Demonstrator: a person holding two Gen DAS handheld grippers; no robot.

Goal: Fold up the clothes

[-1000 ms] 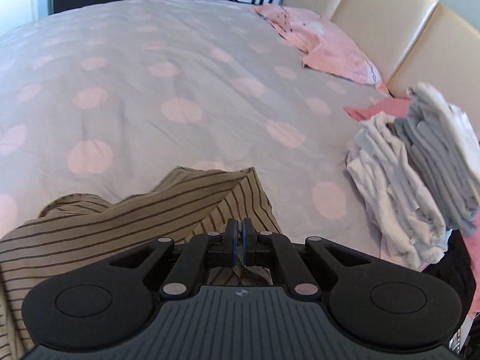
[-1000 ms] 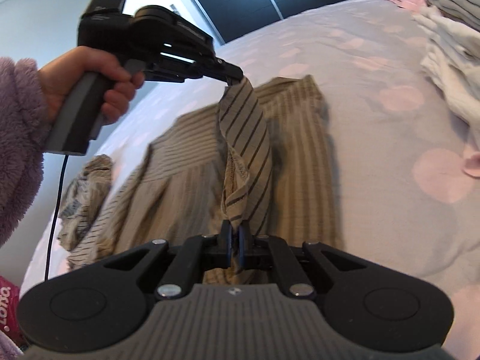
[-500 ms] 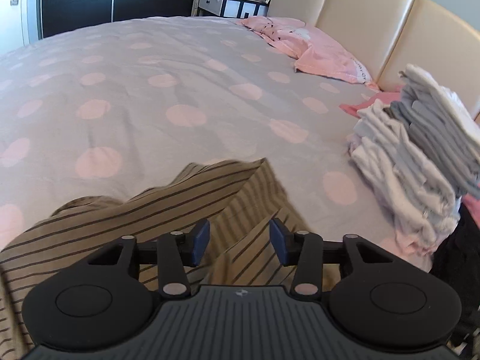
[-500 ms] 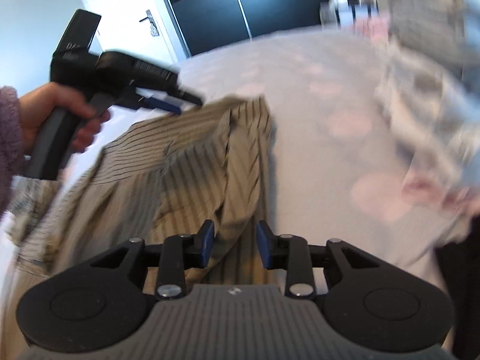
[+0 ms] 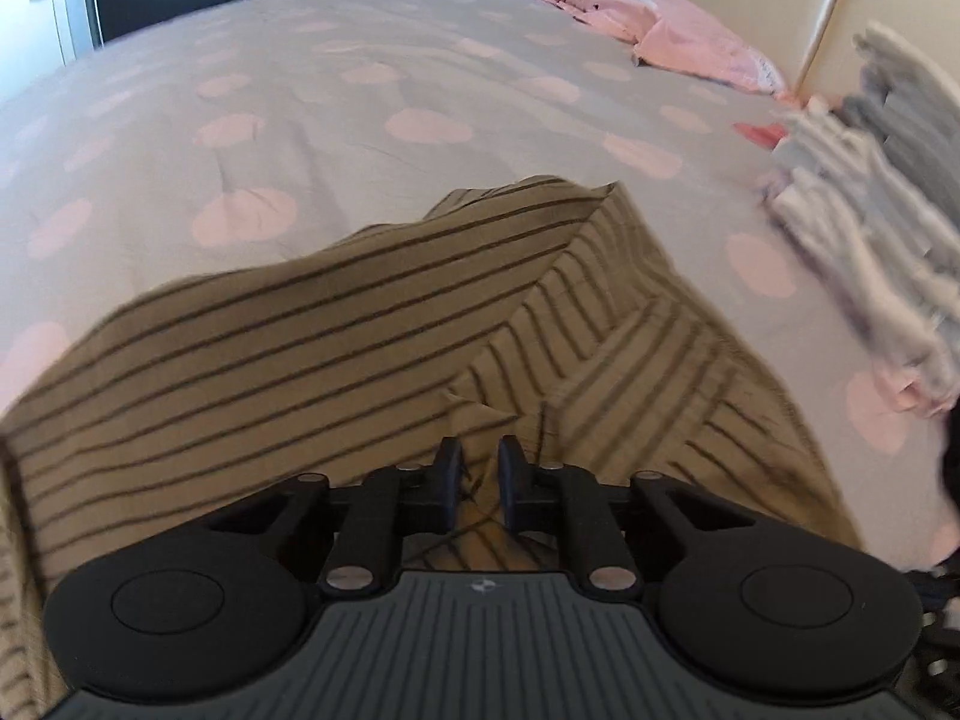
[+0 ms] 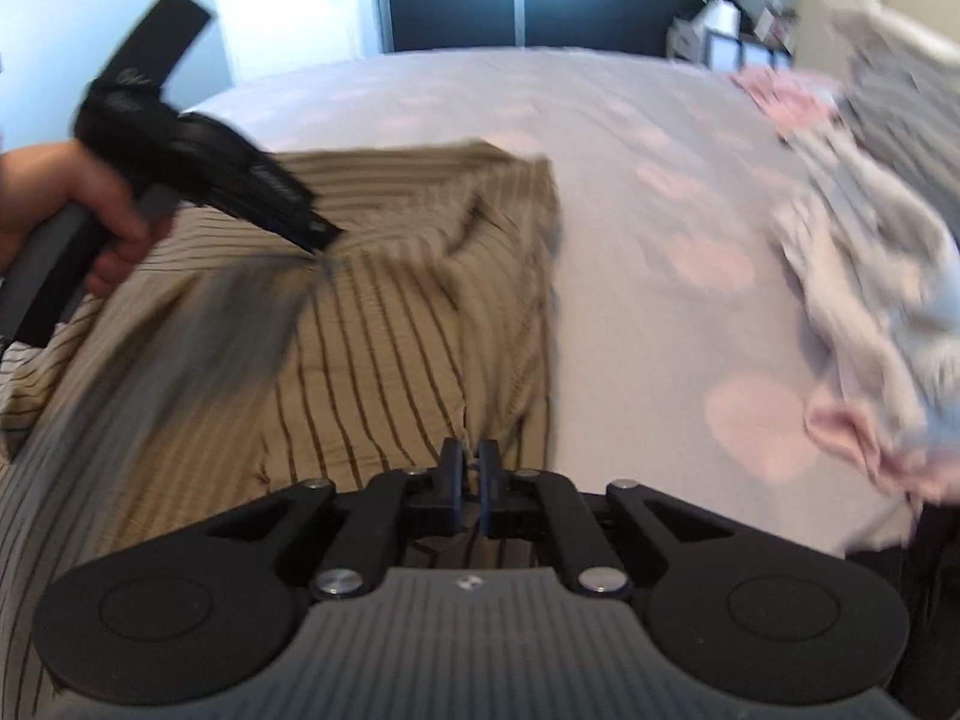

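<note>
**Striped shirt on the spotted bed**

The bedspread carries a tan striped shirt; blurred folded laundry lies beside it. Over the shirt, left gripper slightly parted, right gripper nearly closed, neither visibly holding cloth.

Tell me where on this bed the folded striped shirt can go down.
Bare bedspread lies beyond the striped shirt, reaching toward the pink pillow. A narrower bare strip runs between the shirt and the stacked laundry. That stack crowds the right edge.
</note>
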